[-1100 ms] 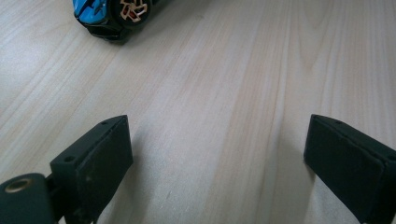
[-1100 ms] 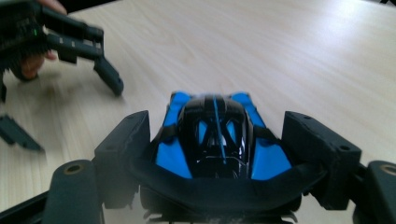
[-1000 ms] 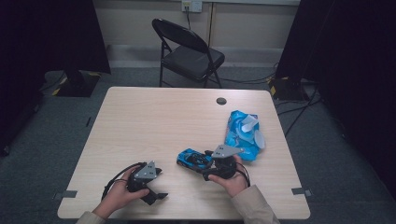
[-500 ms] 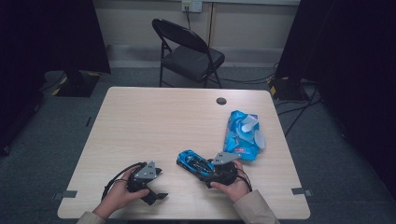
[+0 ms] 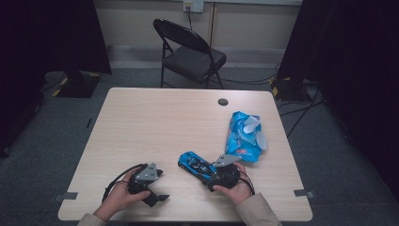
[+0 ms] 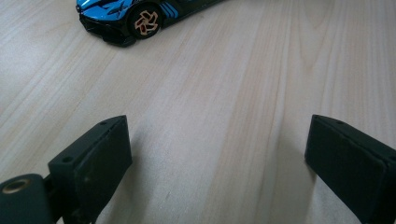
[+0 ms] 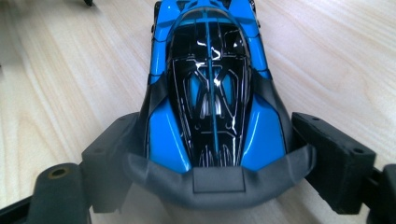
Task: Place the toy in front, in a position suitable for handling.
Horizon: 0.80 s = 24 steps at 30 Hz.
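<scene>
My right claw (image 7: 210,154) sits at the back end of the blue toy car (image 7: 212,93). Its jaws have just been opening. The car's tail is between them. The left jaw is right up against the car's side and the right jaw stands a tiny bit off it, so I think the car is let go and just rests on the worktop (image 5: 155,127).

The car points away from my right claw. Its long side runs straight out from between the jaws, nose far, tail near. In the high view the car (image 5: 196,165) lies slanted, with its nose toward the middle of the worktop and its tail at my right claw (image 5: 221,174). My right hand (image 5: 233,188) is low, near the front edge, and holds the claw flat along the worktop.

My left claw (image 6: 215,154) is wide open and has nothing in it. There is just bare wood between its jaws. The car's nose and one front wheel (image 6: 144,21) are ahead of it, off to one side and a good way apart. My left hand (image 5: 120,197) rests near the front edge too.

So the right hand is much nearer to the car. A blue wipes pack (image 5: 244,136) lies near the right edge, behind the car.
</scene>
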### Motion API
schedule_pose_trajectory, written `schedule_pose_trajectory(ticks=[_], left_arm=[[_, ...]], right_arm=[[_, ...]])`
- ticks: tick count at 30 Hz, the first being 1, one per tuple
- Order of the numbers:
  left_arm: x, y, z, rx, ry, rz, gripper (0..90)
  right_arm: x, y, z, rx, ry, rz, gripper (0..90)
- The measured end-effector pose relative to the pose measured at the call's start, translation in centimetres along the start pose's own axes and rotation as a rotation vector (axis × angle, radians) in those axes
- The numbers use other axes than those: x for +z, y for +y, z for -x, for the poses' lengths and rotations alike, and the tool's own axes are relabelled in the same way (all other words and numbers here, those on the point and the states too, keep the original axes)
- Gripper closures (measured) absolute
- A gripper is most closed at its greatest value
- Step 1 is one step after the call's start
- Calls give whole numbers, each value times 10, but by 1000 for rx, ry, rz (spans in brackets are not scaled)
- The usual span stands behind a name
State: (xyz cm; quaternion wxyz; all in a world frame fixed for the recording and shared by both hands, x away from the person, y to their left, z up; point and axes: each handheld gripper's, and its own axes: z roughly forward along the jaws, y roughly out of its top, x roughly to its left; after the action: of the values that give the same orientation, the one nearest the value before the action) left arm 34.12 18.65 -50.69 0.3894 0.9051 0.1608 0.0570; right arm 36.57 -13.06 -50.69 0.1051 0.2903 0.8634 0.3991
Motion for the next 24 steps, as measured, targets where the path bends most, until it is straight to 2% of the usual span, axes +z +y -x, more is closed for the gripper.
schedule_pose_trajectory(ticks=[4, 11, 19, 24], left_arm=[[0, 0, 0, 0, 0, 0, 64], [0, 0, 0, 0, 0, 0, 64], [0, 0, 0, 0, 0, 1, 64], [0, 0, 0, 0, 0, 1, 64]], right_arm=[[-2, 0, 2, 20, 11, -6, 184], [-8, 0, 3, 18, 21, -31, 169], [-25, 1, 5, 19, 25, 10, 166], [-36, 4, 7, 44, 25, 41, 171]])
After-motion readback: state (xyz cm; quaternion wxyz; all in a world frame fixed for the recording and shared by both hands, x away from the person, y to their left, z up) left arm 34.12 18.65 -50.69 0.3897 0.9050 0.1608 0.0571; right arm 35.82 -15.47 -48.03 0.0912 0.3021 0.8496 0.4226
